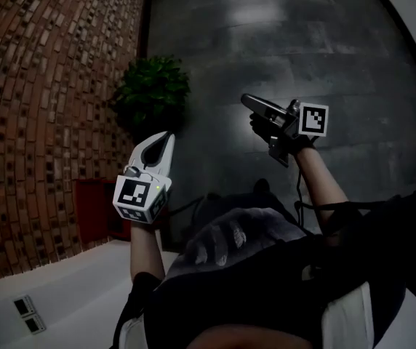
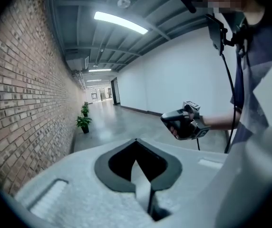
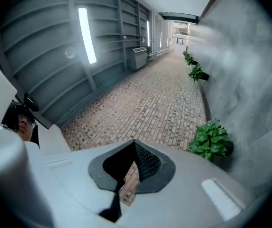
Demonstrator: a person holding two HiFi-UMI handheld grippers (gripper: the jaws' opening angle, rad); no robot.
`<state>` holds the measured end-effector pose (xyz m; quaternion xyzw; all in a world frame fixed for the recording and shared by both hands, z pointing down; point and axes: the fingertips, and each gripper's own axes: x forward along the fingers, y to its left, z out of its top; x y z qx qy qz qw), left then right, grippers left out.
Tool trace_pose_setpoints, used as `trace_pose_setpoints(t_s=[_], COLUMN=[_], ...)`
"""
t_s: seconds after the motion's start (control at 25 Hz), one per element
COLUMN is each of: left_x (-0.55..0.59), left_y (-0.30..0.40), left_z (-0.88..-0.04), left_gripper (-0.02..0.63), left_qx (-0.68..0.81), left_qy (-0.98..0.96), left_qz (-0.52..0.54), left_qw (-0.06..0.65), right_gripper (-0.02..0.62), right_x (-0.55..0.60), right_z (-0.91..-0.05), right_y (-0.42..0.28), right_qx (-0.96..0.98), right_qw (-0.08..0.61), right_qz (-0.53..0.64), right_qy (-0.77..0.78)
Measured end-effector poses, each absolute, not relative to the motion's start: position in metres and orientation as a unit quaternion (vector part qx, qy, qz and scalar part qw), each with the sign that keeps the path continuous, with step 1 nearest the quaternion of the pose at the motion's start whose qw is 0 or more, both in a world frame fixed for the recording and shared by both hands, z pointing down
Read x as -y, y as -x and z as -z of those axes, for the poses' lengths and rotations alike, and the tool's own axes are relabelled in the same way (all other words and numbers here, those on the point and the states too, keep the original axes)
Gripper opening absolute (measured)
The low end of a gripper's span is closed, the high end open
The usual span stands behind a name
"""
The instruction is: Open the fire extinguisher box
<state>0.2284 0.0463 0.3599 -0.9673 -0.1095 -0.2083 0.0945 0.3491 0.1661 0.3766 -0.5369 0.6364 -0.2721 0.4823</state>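
The red fire extinguisher box point(image 1: 95, 213) stood low against the foot of the brick wall point(image 1: 41, 86), at the left of the head view. It was partly hidden behind the left gripper point(image 1: 167, 137), and whether its door was open I could not tell. Neither gripper touched it. The left gripper hung just to the right of the box in that view, jaws pressed together with nothing between them, as its own view point(image 2: 136, 144) confirmed. The right gripper point(image 1: 250, 102) was held higher and well apart from the box, out over the dark floor point(image 1: 288, 42), its tips meeting and empty too point(image 3: 135, 144). Between the two grippers and further along the wall sat a potted plant point(image 1: 152, 93), leafy and green, right beside the brick. Below, a pale ledge point(image 1: 62, 282) ran along the wall's base.
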Motion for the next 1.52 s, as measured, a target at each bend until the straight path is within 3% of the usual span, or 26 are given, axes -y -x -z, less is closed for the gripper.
trace_pose_setpoints(t_s=[0.12, 0.2, 0.44, 0.6, 0.92, 1.24, 1.32, 1.4, 1.52], left_x=[-0.059, -0.059, -0.058, -0.043, -0.010, 0.072, 0.087, 0.100, 0.115], left_y=[-0.241, -0.255, -0.297, -0.320, -0.356, -0.378, -0.384, -0.387, -0.395], left_z=[-0.365, -0.354, -0.287, -0.285, -0.301, -0.318, -0.323, -0.327, -0.330], left_gripper=[0.002, 0.003, 0.003, 0.002, 0.002, 0.002, 0.002, 0.002, 0.002], left_qx=[0.123, 0.122, 0.080, 0.057, 0.134, 0.124, 0.132, 0.128, 0.105], left_qy=[0.965, 0.973, 0.995, 0.998, 0.991, 0.992, 0.989, 0.987, 0.992], left_qz=[0.210, 0.180, -0.012, -0.032, -0.019, 0.004, 0.016, 0.023, 0.036], left_qw=[0.092, 0.082, 0.060, 0.011, -0.013, -0.021, -0.063, -0.089, -0.063], right_gripper=[0.001, 0.002, 0.002, 0.002, 0.002, 0.002, 0.002, 0.002, 0.002], right_x=[-0.198, -0.210, -0.223, -0.220, -0.163, -0.056, -0.033, -0.014, 0.002], right_z=[-0.392, -0.386, -0.343, -0.331, -0.325, -0.335, -0.348, -0.357, -0.356], right_y=[-0.352, -0.355, -0.360, -0.368, -0.413, -0.433, -0.445, -0.454, -0.466], right_qx=[-0.615, -0.623, -0.665, -0.666, -0.647, -0.676, -0.672, -0.668, -0.686], right_qw=[0.499, 0.473, 0.259, 0.152, 0.132, 0.048, 0.027, 0.025, 0.048], right_qz=[0.261, 0.243, 0.164, 0.135, 0.124, 0.152, 0.170, 0.181, 0.181], right_qy=[0.553, 0.574, 0.681, 0.718, 0.741, 0.719, 0.721, 0.721, 0.703])
